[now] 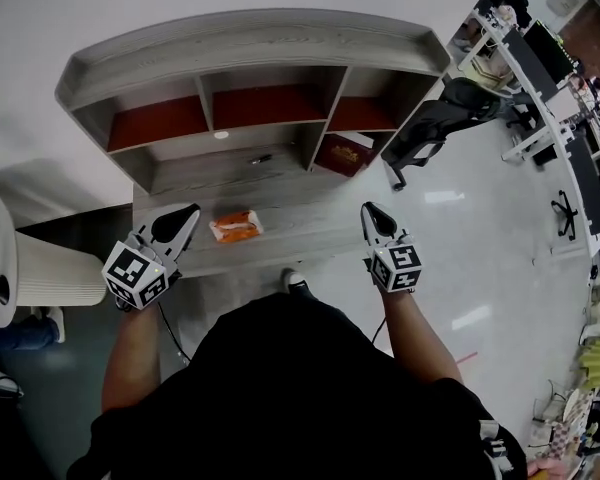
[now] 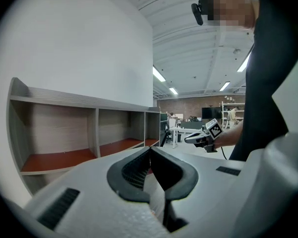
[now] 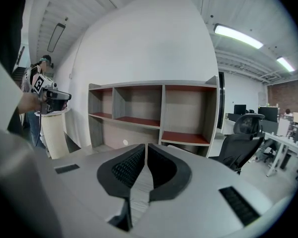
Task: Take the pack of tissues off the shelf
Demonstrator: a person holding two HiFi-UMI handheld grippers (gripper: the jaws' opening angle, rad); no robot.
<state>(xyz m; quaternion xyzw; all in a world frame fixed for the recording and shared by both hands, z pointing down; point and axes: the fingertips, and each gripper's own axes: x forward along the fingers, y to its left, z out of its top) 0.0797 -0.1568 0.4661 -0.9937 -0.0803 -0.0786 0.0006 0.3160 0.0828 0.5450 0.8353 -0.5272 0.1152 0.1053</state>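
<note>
The tissue pack (image 1: 236, 226), orange with a white end, lies flat on the grey desk surface (image 1: 280, 193) in front of the shelf unit (image 1: 250, 43), whose three compartments have red floors. My left gripper (image 1: 188, 212) hovers just left of the pack, shut and empty. At the right, my right gripper (image 1: 366, 209) is also shut, with nothing in it. In the left gripper view the jaws (image 2: 150, 148) meet at the tips and face the shelf (image 2: 89, 133). The right gripper's jaws (image 3: 146, 146) are pressed together too, facing the shelf (image 3: 154, 108). Neither gripper view shows the pack.
A small white disc (image 1: 221, 135) and a dark pen (image 1: 261, 158) lie on the desk. An orange box (image 1: 346, 153) sits in a lower right compartment. A black office chair (image 1: 435, 123) stands to the right, a white ribbed cylinder (image 1: 50, 273) to the left.
</note>
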